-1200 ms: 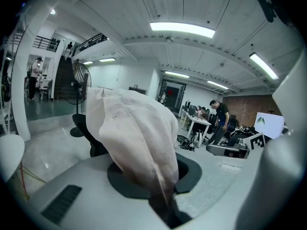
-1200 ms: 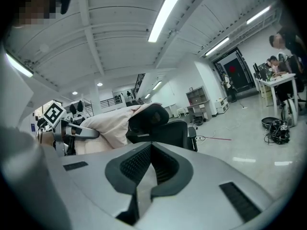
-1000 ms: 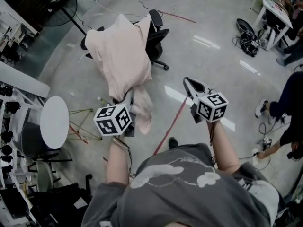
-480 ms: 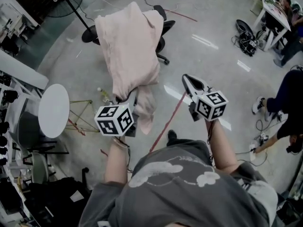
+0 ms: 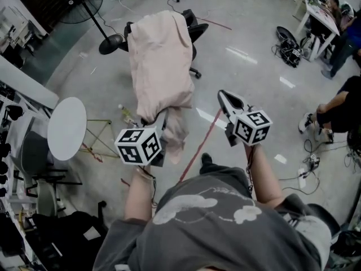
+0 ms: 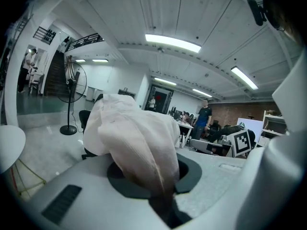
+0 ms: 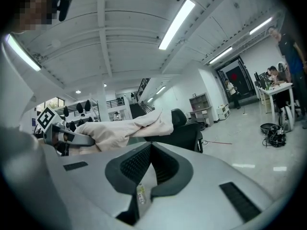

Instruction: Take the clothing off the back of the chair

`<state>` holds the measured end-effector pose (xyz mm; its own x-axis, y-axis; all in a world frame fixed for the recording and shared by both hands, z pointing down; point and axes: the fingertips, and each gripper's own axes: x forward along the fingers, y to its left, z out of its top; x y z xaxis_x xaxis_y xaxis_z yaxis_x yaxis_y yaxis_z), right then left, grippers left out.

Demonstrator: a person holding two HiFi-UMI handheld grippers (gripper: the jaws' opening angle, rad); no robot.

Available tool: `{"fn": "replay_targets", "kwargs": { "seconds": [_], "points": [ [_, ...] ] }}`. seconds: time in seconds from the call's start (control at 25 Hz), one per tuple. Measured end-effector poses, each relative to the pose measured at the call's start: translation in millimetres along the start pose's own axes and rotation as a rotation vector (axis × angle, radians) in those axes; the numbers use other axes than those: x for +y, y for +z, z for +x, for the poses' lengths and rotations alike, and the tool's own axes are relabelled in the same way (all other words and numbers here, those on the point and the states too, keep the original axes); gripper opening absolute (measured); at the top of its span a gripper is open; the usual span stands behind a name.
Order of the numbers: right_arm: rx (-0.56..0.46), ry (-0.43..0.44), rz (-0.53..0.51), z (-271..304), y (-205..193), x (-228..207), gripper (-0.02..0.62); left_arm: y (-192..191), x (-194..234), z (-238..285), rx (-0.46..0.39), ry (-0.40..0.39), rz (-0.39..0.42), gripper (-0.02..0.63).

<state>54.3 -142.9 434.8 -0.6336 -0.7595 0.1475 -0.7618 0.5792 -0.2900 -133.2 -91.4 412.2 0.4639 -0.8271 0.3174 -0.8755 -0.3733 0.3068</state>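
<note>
Pink garment (image 5: 161, 61) hangs over the back of the office chair (image 5: 194, 34), upper centre of the head view. Left gripper (image 5: 162, 119) is clamped on its lower hem, cloth pinched between the jaws. Right gripper (image 5: 224, 98), right of centre, is closed on nothing. Grab looks done; pulling the garment clear of the chair is left.

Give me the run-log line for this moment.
left gripper: shut on garment | right gripper: shut, empty | garment: draped over chair back, stretched toward left gripper | step: not yet off chair
</note>
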Motion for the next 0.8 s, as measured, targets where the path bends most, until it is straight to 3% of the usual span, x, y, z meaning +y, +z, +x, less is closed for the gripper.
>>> {"fn": "replay_targets", "kwargs": {
  "seconds": [0.32, 0.6, 0.8],
  "points": [
    [0.001, 0.021, -0.037, -32, -10, 51, -0.008, -18, -14, -55, -0.009, -0.017, 0.011, 0.043],
    [0.01, 0.009, -0.056, -61, -25, 80, -0.009, -74, -10, -89, 0.092, 0.004, -0.034, 0.043],
    [-0.048, -0.041, -0.043, -85, -28, 87, -0.009, -99, -3, -122, 0.09, 0.024, -0.066, 0.043]
  ]
}}
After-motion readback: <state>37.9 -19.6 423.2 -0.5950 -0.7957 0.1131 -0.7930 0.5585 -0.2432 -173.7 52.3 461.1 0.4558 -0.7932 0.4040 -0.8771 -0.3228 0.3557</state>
